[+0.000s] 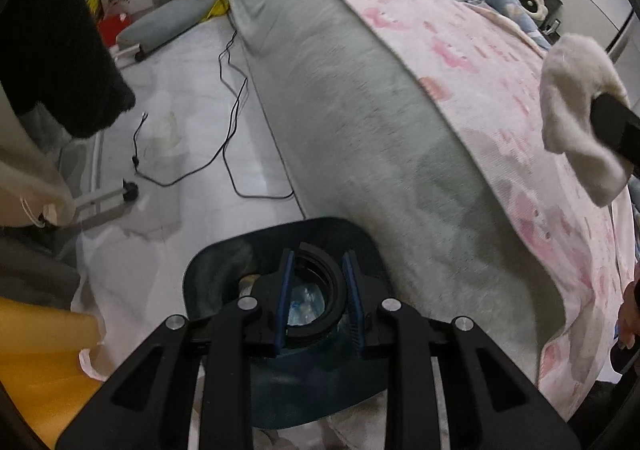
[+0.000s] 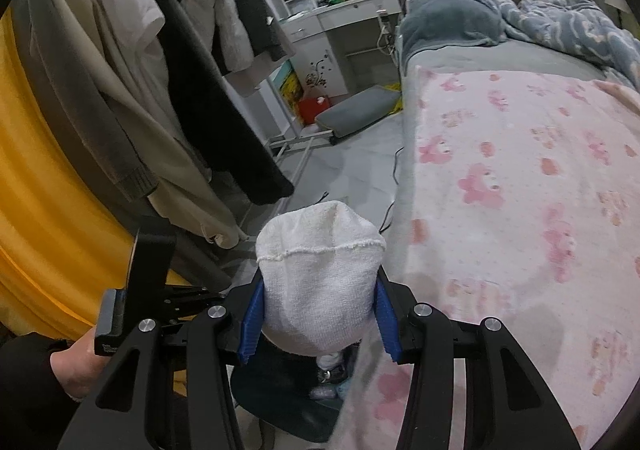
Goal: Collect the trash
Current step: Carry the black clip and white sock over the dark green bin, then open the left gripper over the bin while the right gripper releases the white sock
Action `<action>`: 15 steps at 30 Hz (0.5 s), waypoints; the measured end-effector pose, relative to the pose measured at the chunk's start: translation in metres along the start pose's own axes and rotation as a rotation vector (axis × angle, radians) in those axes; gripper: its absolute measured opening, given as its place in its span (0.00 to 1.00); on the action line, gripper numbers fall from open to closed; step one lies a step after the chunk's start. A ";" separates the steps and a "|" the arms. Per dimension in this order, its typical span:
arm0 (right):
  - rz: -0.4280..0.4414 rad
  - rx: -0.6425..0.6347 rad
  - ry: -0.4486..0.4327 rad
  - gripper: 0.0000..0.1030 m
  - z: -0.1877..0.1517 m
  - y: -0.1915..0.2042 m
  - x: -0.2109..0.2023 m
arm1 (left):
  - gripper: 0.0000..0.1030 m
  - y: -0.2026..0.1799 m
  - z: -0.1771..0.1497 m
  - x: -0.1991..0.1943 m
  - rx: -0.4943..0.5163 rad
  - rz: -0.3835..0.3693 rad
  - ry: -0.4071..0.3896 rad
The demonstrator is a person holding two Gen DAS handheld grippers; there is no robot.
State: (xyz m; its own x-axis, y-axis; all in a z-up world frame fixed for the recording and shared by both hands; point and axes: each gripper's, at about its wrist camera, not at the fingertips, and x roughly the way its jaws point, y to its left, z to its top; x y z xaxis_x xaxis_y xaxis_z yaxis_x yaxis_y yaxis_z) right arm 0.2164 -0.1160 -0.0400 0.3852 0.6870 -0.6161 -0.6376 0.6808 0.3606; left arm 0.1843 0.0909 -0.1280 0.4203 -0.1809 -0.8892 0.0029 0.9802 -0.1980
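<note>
In the left wrist view my left gripper point(image 1: 319, 262) is shut on a black ring point(image 1: 320, 324) at the top of a dark blue trash bin point(image 1: 320, 382), which hangs beside the bed edge. Crumpled clear plastic point(image 1: 304, 304) shows through the ring. My right gripper point(image 2: 320, 286) is shut on a wad of white cloth point(image 2: 320, 290) that bulges out past its blue pads point(image 2: 252, 314). The bin point(image 2: 288, 406) lies just below that wad, with trash inside. From the left wrist view the cloth point(image 1: 576, 122) hangs at the far right over the pink blanket.
A bed with a grey sheet point(image 1: 360, 110) and a pink patterned blanket point(image 2: 520, 190) fills the right. Black cables point(image 1: 232, 98) trail over the floor. Hanging clothes point(image 2: 180, 90) and a yellow curtain point(image 2: 48, 210) crowd the left. A grey cushion point(image 2: 356, 110) lies on the floor further back.
</note>
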 end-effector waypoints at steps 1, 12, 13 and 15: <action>0.006 -0.002 0.002 0.48 0.001 0.003 0.003 | 0.26 0.002 -0.002 0.001 -0.006 -0.003 0.010; -0.004 -0.044 0.102 0.48 0.001 0.028 0.047 | 0.26 0.027 -0.026 0.016 -0.037 -0.033 0.142; -0.006 -0.048 0.116 0.48 -0.001 0.030 0.051 | 0.26 0.029 -0.028 0.016 -0.035 -0.032 0.152; -0.008 -0.055 0.142 0.48 -0.004 0.033 0.060 | 0.26 0.032 -0.032 0.018 -0.032 -0.035 0.174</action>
State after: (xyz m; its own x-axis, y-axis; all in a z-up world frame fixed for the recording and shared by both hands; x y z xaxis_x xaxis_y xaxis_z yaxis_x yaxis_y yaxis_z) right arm 0.2157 -0.0534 -0.0682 0.2943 0.6365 -0.7129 -0.6722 0.6681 0.3190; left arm 0.1625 0.1167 -0.1636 0.2574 -0.2288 -0.9388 -0.0154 0.9705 -0.2407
